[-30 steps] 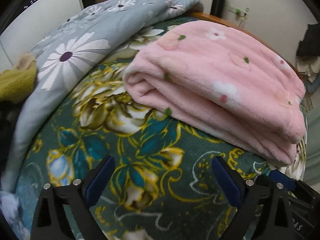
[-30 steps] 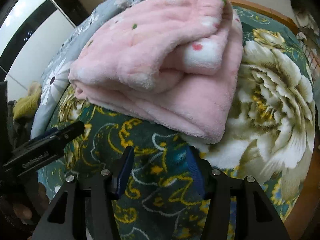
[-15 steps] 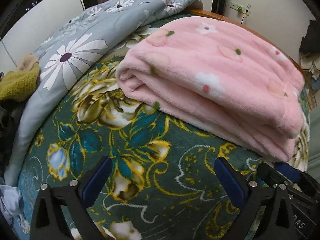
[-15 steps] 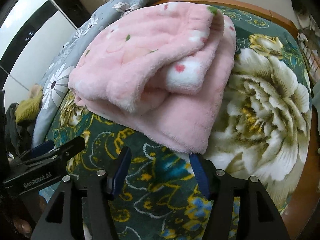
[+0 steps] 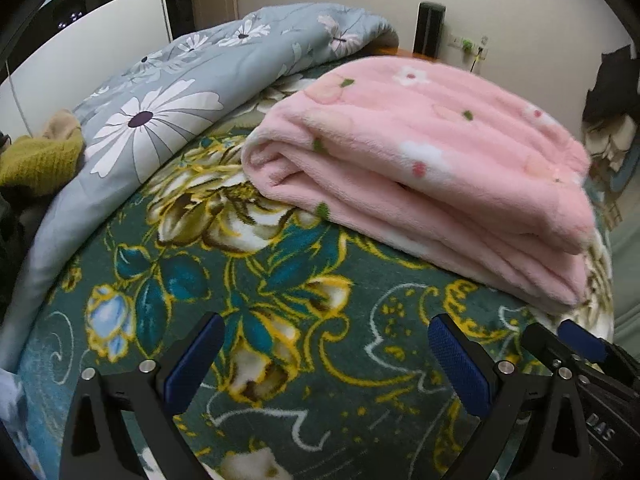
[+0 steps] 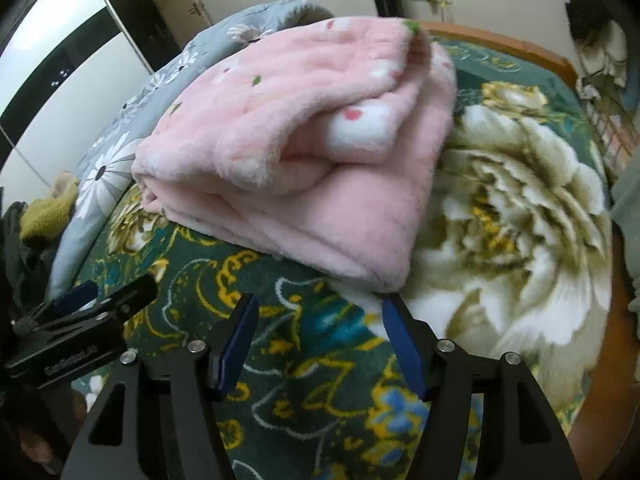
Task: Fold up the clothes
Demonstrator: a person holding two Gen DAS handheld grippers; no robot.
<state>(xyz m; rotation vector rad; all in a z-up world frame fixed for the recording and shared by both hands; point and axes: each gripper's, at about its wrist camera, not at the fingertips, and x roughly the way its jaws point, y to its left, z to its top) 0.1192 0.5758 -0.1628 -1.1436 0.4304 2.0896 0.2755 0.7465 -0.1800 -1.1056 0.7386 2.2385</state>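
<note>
left tool [image 5: 326, 356] gaping empty, right tool [image 6: 318, 338] opening, empty

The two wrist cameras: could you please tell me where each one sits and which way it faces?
Left wrist view: sits on the left gripper, angled down over the green flowered bedspread toward the folded pink garment; its own open fingers show, plus the right gripper at lower right.
Right wrist view: sits on the right gripper, angled down at the garment's near corner; its jaws are opening, nothing between; the left gripper shows at lower left.
Shared: garment, bedspread, grey daisy quilt.
</note>
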